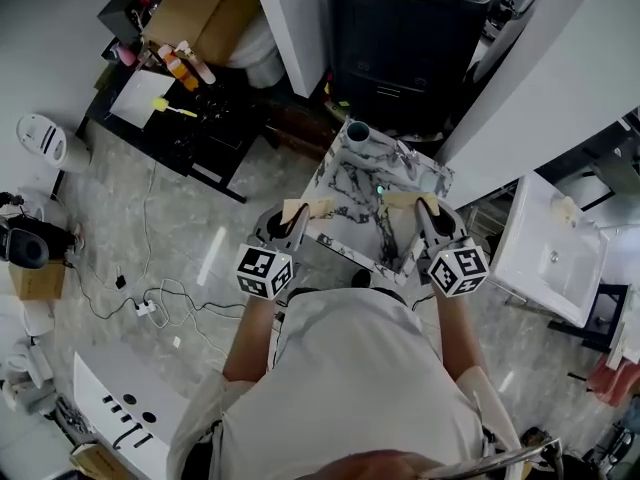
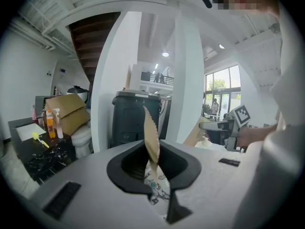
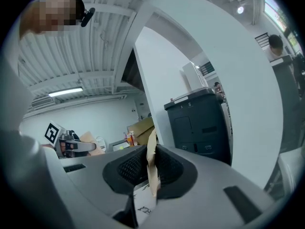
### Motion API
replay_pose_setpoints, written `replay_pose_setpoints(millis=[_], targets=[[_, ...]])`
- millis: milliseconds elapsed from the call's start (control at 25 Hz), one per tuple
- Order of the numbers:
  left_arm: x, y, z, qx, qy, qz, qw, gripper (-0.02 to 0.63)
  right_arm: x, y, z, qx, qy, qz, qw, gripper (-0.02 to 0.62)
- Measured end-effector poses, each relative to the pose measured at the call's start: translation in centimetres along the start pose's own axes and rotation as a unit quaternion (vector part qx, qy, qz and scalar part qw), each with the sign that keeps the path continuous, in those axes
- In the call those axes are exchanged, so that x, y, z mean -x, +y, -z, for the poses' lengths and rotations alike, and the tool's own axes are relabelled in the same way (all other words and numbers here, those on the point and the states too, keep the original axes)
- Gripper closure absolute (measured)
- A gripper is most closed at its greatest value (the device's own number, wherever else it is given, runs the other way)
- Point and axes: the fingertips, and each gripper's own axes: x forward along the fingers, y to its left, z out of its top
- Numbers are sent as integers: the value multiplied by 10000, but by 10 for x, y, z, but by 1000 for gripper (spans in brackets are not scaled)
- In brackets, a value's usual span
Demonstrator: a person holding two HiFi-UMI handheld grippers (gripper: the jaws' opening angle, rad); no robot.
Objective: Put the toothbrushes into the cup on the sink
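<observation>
In the head view a small marble-patterned sink top stands ahead of me. A teal-grey cup sits upright at its far end. A dark toothbrush with a green spot at its head lies on the marble between my hands. My left gripper hovers over the near left edge, its tan pads together with nothing between them. My right gripper hovers over the near right edge, also shut and empty. In the left gripper view the left gripper's tan pads meet edge-on; in the right gripper view the right gripper's pads do too.
A black bin stands behind the sink top, between white pillars. A white basin is at the right. To the left stand a black table with bottles, a cardboard box and a toilet. Cables trail across the floor.
</observation>
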Motion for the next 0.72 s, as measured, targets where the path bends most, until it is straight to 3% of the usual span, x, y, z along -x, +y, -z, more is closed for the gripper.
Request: replay_pose_setpoints(millis=[320,720], targets=[[-30,3,-3,-48,103,82,9999,552,-10,-17,-1,-14,164,36,9999,525],[-60,21,-2,-18,196,405,9990,552,-25,-29,2,-153,153,441,9988,525]])
